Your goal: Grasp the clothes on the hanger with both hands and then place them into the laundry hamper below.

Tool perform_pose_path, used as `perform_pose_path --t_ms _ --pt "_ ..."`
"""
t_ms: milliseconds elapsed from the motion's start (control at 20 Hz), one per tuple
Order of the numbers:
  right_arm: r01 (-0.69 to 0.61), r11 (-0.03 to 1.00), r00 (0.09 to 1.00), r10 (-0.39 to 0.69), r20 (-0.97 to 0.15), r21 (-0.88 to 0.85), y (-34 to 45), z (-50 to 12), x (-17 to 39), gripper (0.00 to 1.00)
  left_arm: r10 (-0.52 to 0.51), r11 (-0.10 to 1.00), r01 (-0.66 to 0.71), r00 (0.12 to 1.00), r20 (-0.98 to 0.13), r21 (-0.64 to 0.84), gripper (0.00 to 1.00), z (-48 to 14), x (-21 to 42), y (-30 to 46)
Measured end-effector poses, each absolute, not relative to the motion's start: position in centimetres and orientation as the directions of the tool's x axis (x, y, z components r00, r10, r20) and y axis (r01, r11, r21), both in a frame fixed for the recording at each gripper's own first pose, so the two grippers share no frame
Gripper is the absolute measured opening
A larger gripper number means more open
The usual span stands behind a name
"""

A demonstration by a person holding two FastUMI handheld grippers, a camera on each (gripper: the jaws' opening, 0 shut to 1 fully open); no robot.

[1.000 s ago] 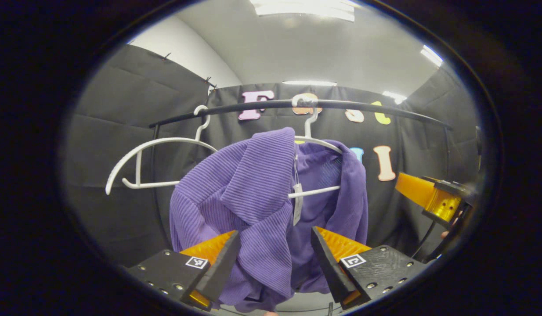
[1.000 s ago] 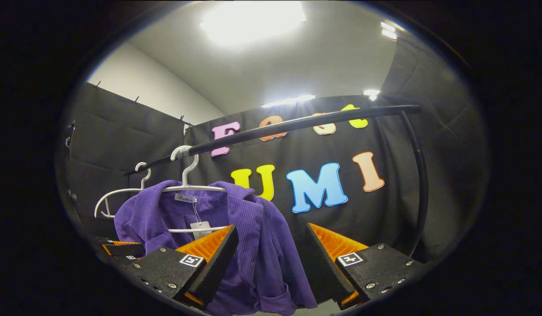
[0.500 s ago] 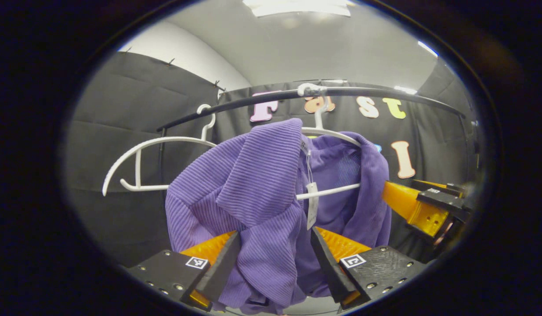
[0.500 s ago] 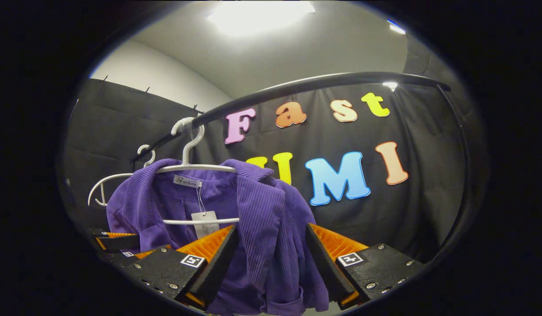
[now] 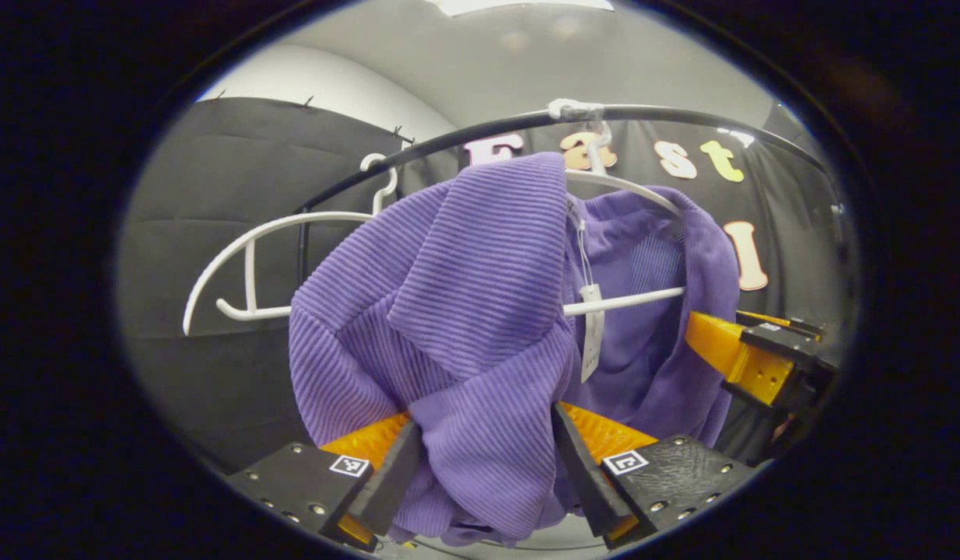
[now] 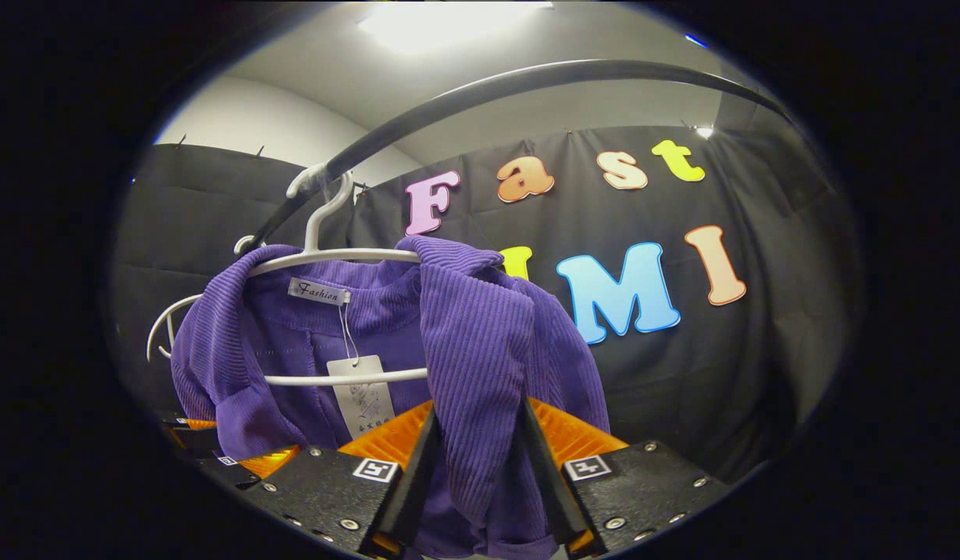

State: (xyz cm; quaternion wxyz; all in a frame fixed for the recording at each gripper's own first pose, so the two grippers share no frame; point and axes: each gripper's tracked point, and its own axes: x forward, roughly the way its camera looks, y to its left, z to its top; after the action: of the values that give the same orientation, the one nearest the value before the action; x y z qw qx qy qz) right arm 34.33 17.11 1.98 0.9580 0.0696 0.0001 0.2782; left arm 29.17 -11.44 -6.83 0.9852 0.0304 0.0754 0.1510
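— Left gripper view first: where does the left claw (image 5: pixel 486 459) stand?
— Its two fingers are spread fairly wide, with a fold of the purple ribbed shirt (image 5: pixel 464 311) hanging down between them. The cloth brushes both inner faces, but I cannot tell whether either finger truly presses; it reads as parted around the fabric, not clamped.
— And the shirt itself?
— Straight ahead of the claw and above it, draped on a white hanger (image 5: pixel 628 299) whose hook sits on the black rail (image 5: pixel 449 140) overhead. A paper tag (image 5: pixel 590 330) dangles just right of the claw's line. The shirt's lower hem is cut off below the fingers.
— Anything else nearby?
— An empty white hanger (image 5: pixel 247 264) up and to the left of the claw, on the same rail. Off to the right, the right claw (image 5: pixel 748 358) is partly hidden behind the shirt's far edge, so its fingertips are hard to make out there.
— Right gripper view, then?
— Here the right claw (image 6: pixel 474 467) is narrowed onto the shirt's front panel (image 6: pixel 480 350); both fingers bear against the cloth. The hanger (image 6: pixel 348 255) and tag (image 6: pixel 363 397) lie up and left of it. Low at the left, part of the left claw (image 6: pixel 215 451) peeks from behind the shirt, mostly covered. The bottom of the garment is out of frame.
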Motion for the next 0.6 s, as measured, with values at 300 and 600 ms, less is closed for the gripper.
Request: perform_pose_path --t_ms 300,600 --pt "-0.538 0.84 0.843 0.533 0.073 0.075 17.2 2.8 34.6 0.04 0.238 0.971 -0.233 0.961 -0.141 0.053 0.56 -6.3 28.5 -11.9" --pt "-0.509 0.859 0.854 0.495 0.161 0.055 16.0 4.8 35.4 0.02 0.192 0.981 -0.188 0.973 -0.128 0.04 0.06 -4.8 28.1 -12.6"
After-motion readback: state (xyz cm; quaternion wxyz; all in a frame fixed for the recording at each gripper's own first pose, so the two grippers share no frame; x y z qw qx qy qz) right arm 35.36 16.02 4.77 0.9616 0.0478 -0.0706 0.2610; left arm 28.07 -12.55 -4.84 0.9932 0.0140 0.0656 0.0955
